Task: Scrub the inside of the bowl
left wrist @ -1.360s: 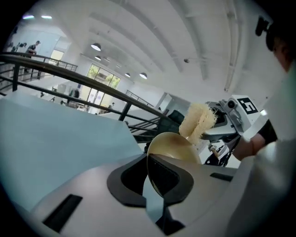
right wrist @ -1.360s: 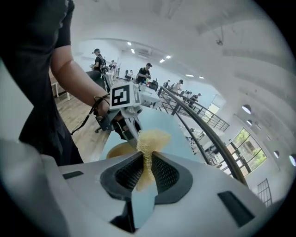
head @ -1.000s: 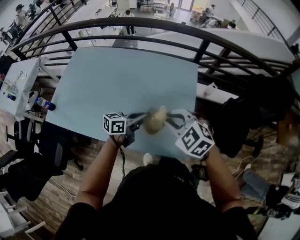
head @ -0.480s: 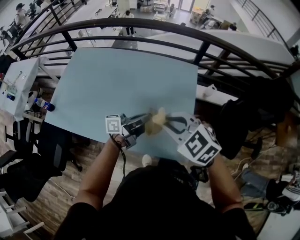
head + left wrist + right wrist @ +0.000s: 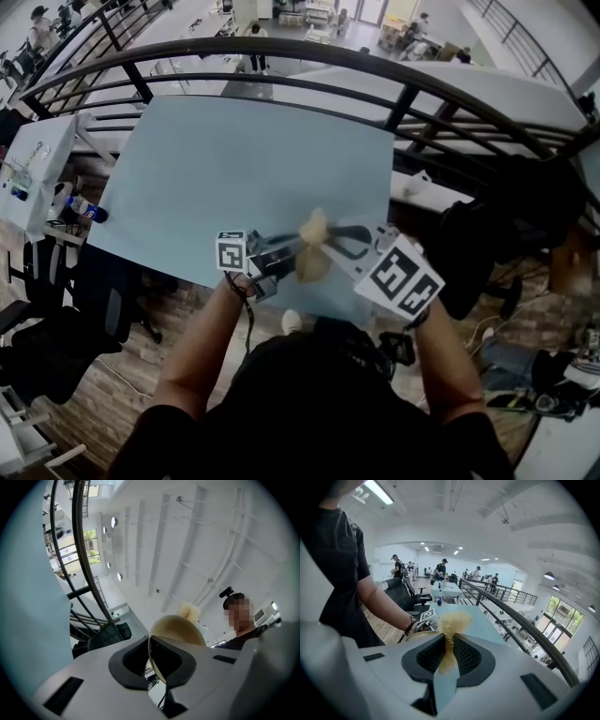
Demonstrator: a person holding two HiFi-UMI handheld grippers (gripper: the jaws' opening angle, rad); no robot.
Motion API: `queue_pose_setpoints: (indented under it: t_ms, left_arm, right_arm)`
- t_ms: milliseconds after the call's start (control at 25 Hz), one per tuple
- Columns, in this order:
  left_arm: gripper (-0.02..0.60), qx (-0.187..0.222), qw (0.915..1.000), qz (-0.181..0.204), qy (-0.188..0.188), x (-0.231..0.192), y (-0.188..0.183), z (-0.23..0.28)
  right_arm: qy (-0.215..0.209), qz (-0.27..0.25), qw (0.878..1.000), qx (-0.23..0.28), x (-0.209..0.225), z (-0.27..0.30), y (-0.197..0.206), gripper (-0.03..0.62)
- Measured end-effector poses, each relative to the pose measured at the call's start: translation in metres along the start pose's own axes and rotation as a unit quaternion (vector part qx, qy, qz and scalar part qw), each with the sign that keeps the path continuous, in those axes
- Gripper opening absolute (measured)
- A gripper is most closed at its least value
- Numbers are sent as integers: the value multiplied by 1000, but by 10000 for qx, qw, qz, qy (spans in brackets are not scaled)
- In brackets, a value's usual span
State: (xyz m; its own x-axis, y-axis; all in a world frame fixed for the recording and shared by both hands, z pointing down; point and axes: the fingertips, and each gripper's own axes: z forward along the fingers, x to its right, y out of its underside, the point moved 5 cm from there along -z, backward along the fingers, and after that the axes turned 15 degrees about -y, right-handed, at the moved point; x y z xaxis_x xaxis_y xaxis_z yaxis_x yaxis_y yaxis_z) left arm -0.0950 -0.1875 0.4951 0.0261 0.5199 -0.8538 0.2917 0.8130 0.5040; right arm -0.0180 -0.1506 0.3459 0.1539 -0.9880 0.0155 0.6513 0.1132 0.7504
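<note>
Gripping thin-rimmed beige bowl, fibrous scrubber

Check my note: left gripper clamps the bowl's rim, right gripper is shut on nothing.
Wrong about the right gripper: the right gripper view shows it shut on a yellowish scrubbing pad. The left gripper does clamp the bowl by its rim.

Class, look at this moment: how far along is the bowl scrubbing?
Done: both things are picked up and held above the table. In hand: the left gripper is clamped on the bowl rim, and the right gripper on the scrubber, held close by the bowl. Left: the scrubbing itself; no view shows the scrubber working inside.
</note>
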Motion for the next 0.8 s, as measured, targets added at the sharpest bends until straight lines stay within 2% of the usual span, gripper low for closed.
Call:
queue_pose_setpoints:
  t_ms: [160, 360, 560, 800]
  left_arm:
    - [6, -10, 9994, 176, 287, 10, -3, -3]
    - [6, 33, 9983, 283, 516, 19, -5, -7]
    - [8, 431, 9989, 76, 151, 1, -21, -11]
    - [6, 1022, 9941, -339, -147, -11, -46, -25]
  right_arm:
    - [-251, 177, 9994, 186, 4, 0, -3, 63]
    - [-259, 202, 9993, 175, 7, 3, -4, 63]
    - [-257, 117, 9994, 185, 5, 1, -9, 63]
    - [-473, 31, 9988, 133, -17, 14, -11, 63]
